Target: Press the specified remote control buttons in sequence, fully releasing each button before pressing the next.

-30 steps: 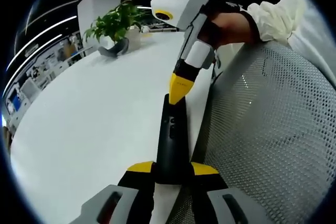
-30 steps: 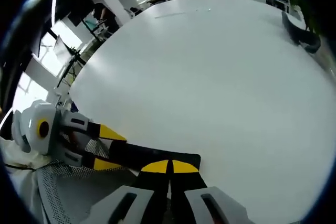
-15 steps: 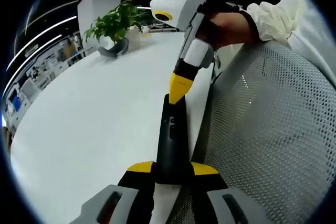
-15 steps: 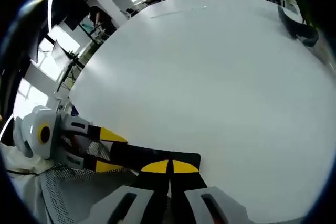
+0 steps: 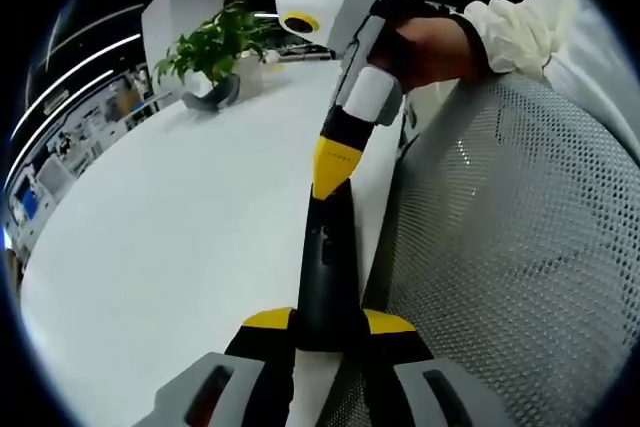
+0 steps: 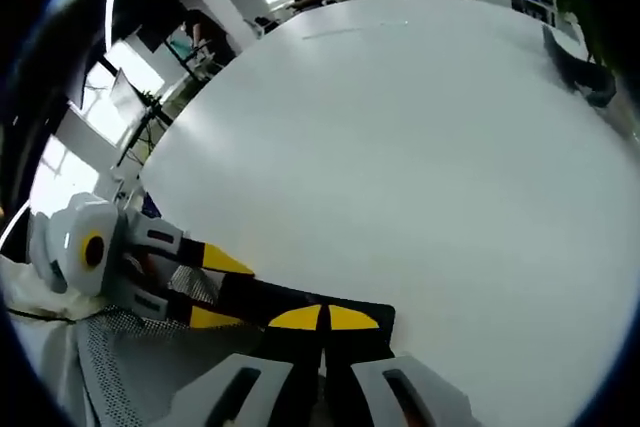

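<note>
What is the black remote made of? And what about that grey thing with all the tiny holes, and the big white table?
The remote looks like hard black plastic, smooth with a dull shine along its edge. The grey thing looks like stretchy mesh fabric, probably a chair back: its holes form a woven grid. The table has a smooth white matte top with only soft glare, maybe laminate; I can't tell for sure.

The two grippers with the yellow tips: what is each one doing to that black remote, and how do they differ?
The left gripper clamps one end of the remote control between its jaws, holding it over the white table. The right gripper has its jaws together and touches the remote's other end from above with its tip. The left grips sideways; the right points down like a finger. Both have yellow tips and grey bodies.
</note>
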Tool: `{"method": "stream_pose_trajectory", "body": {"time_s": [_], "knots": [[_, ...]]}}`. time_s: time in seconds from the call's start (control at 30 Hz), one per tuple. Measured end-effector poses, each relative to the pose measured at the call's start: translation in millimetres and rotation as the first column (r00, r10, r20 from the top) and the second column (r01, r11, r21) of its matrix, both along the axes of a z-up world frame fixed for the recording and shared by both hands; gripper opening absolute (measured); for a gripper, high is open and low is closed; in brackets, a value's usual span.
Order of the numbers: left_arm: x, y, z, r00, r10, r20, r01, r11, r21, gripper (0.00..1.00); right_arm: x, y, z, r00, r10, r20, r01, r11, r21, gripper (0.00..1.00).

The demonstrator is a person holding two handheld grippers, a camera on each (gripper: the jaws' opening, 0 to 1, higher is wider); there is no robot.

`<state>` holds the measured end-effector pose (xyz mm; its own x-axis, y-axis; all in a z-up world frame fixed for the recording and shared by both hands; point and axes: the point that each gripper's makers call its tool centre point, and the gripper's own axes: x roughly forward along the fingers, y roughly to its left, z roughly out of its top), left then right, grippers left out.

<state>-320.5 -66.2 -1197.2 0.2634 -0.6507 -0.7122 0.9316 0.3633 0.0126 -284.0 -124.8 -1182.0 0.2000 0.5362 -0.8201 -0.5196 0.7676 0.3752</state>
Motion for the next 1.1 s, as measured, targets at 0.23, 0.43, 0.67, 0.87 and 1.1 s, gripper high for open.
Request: {"method": "stream_pose_trajectory", "body": {"time_s": [0.23,0.43,0.67,0.87,1.1], "knots": [[-4.2,-3.4,-0.1,1.000,-0.016,-0.005,0.016,1.000,-0.008,0.24,-1.8,-0.4,-3.5,1.000,0.025,0.001,-0.025,1.000,-0.017,0.00],[-4.7,-3.9,-1.3,0.999,-0.034,0.022,0.034,0.999,0.005,0.24,-5.9,1.5,-7.9,0.999,0.052,-0.001,-0.052,0.998,-0.035,0.00],[-3.9,-3.4,-0.8,0.999,-0.035,0.028,0.035,0.999,0.006,0.24,-3.4,0.4,-6.8,0.999,0.038,-0.001,-0.038,0.999,-0.020,0.00],[-3.7,-3.5,-0.8,0.999,-0.033,0.027,0.033,0.999,0.005,0.24,-3.9,1.1,-6.8,0.999,0.041,0.005,-0.041,0.999,-0.027,0.00],[-3.8,-3.1,-0.9,0.999,-0.029,0.024,0.029,1.000,0.003,0.24,-3.5,1.0,-7.6,0.999,0.033,0.006,-0.033,0.999,-0.022,0.00]]}}
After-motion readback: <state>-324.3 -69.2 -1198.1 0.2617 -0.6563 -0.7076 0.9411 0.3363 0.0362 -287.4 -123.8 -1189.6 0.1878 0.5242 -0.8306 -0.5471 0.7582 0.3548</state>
